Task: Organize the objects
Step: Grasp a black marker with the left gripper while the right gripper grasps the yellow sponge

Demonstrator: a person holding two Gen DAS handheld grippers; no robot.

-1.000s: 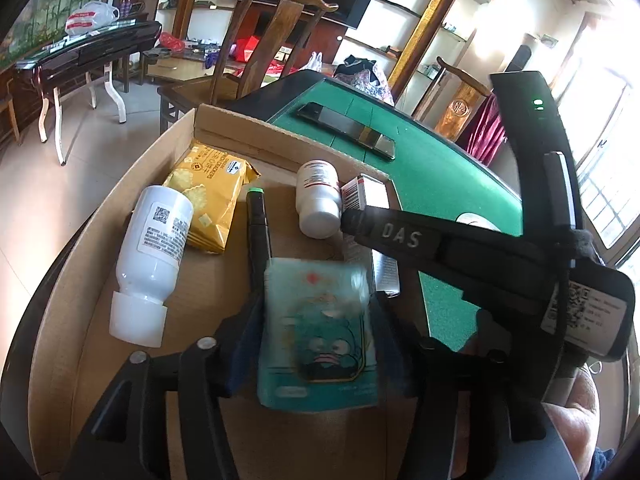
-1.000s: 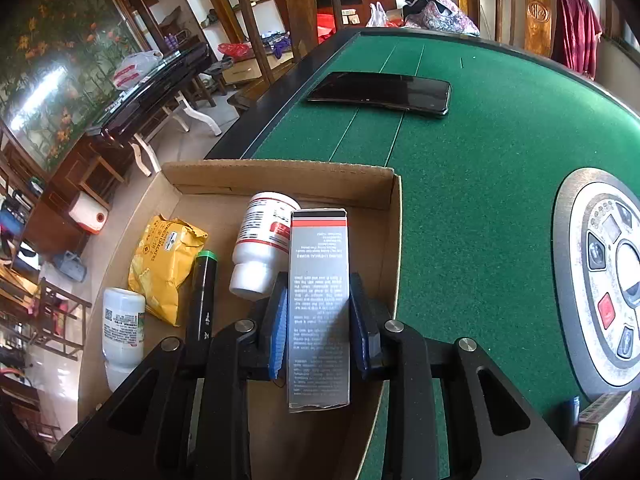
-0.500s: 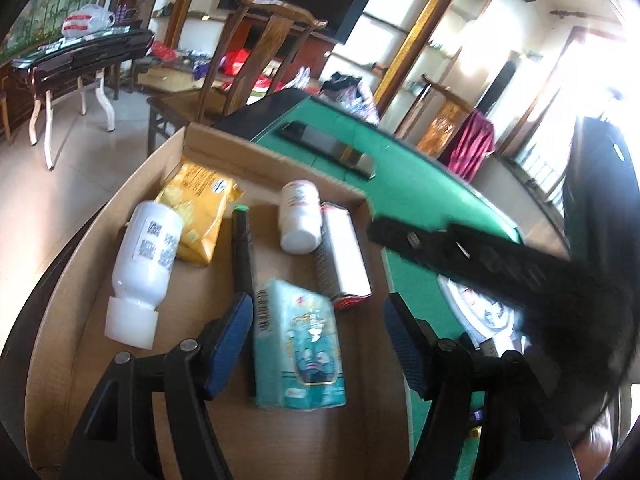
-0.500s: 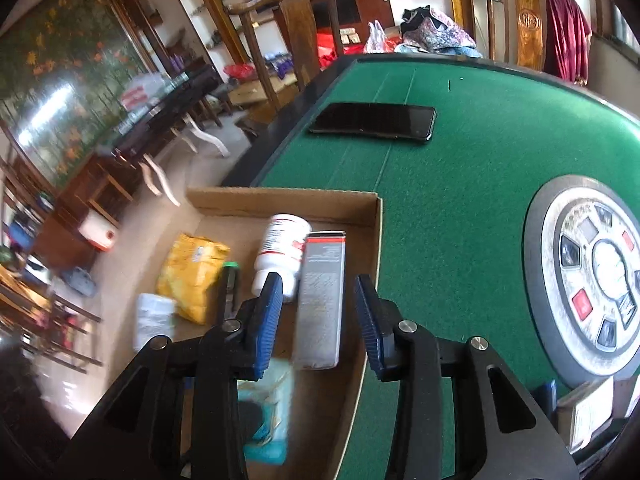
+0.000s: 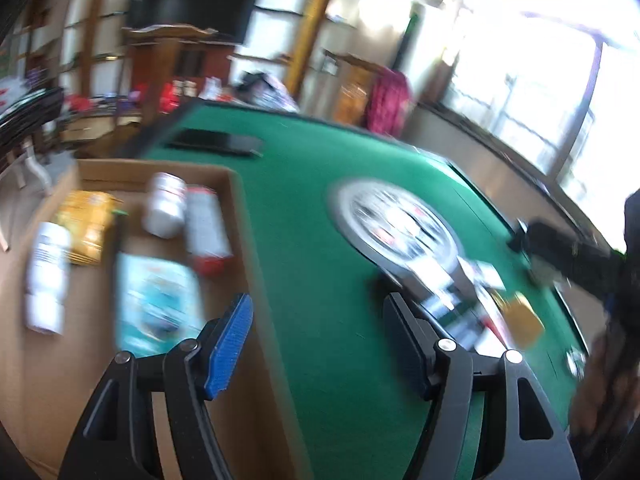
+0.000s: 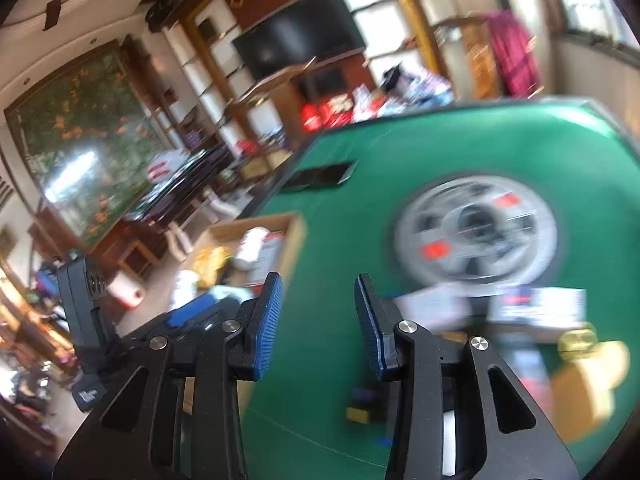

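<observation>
A cardboard box (image 5: 240,216) sits at the left edge of the green table (image 5: 304,184). In it lie a teal packet (image 5: 156,300), a grey carton with a red end (image 5: 204,236), a white pill bottle (image 5: 164,204), a yellow snack bag (image 5: 86,220) and a tall white bottle (image 5: 46,276). My left gripper (image 5: 320,336) is open and empty over the felt beside the box. My right gripper (image 6: 318,324) is open and empty above the table. The box also shows in the right wrist view (image 6: 292,240). Both views are blurred.
A round control panel (image 5: 396,224) sits in the table's middle. A black phone (image 5: 216,142) lies at the far side. Several loose small boxes and a yellow item (image 5: 520,318) lie at the right; they also show in the right wrist view (image 6: 540,304). Chairs and shelves stand behind.
Both grippers have let go: the teal packet and the grey carton now lie in the box. Both grippers have opened, drawn back and swung right over the green table.
</observation>
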